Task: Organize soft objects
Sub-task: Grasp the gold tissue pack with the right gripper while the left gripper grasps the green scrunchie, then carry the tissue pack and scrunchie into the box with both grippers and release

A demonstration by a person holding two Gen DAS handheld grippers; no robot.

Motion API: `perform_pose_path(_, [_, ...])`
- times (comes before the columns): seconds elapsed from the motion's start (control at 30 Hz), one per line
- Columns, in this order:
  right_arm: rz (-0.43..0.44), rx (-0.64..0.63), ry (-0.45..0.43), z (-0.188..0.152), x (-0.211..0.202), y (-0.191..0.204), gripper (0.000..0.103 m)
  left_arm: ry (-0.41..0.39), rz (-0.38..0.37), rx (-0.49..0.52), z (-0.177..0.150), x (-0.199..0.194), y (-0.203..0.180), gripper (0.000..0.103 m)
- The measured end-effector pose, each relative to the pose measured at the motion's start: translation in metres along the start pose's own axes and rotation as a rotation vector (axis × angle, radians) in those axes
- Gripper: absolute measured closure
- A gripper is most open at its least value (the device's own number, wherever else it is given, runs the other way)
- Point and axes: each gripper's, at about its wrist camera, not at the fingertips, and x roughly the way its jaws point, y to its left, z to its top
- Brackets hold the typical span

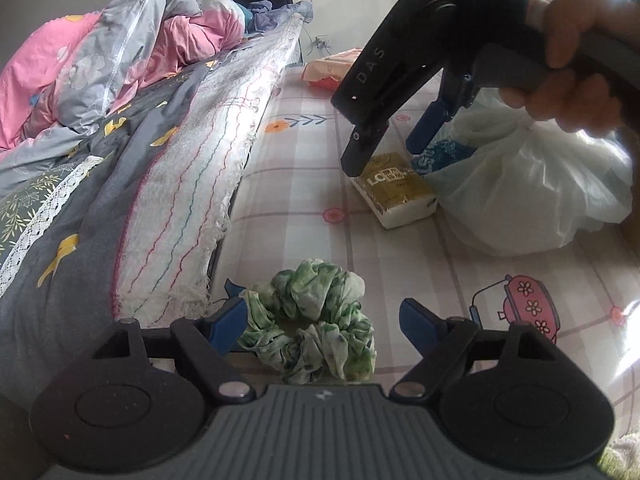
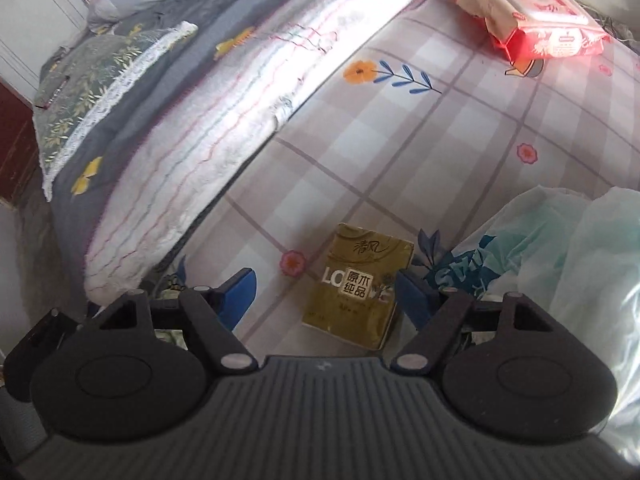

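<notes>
The bed has a checked sheet. On it lie a green scrunchie at the bottom, a tissue pack, a white plastic bag at right, a red packet at top, and blankets at left.

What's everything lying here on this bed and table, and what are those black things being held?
Scrunchie: one, green-white, between the left tool's open fingers.
Tissue pack: one, gold, between the right tool's open fingers.
Plastic bag: one, white, right of the tissue pack.
Wipes pack: one, red-white, far end.
Tablecloth: one, pink checked.
Bedding: pink, grey, white, left.
Left tool: open.
Right tool: open.
Hand: one, gripping the right tool.
</notes>
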Motion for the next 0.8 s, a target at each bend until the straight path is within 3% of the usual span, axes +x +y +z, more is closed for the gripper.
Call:
perform_pose_path(0.27, [-0.105, -0.059, 0.034, 0.011, 0.042, 0.004, 0.026, 0.047, 0.01, -0.015, -0.007, 0.018, 0.005, 0.039])
perform_pose_path(0.37, [-0.124, -0.096, 0.03, 0.012, 0.044, 0.009, 0.029, 0.049, 0.013, -0.031, -0.007, 0.02, 0.007, 0.05])
perform_pose_path(0.43, [-0.143, -0.117, 0.026, 0.011, 0.045, 0.011, 0.034, 0.045, 0.02, -0.039, -0.005, 0.021, 0.009, 0.063])
perform_pose_path(0.5, [-0.173, -0.149, 0.012, 0.01, 0.045, 0.012, 0.051, 0.042, 0.025, -0.054, -0.005, 0.02, 0.01, 0.072])
perform_pose_path(0.53, [-0.175, -0.156, 0.007, 0.009, 0.043, 0.012, 0.051, 0.04, 0.025, -0.066, -0.004, 0.019, 0.011, 0.075])
perform_pose_path(0.8, [-0.108, -0.095, -0.046, 0.005, 0.023, 0.004, 0.057, 0.001, 0.033, -0.106, 0.002, 0.003, 0.018, 0.082])
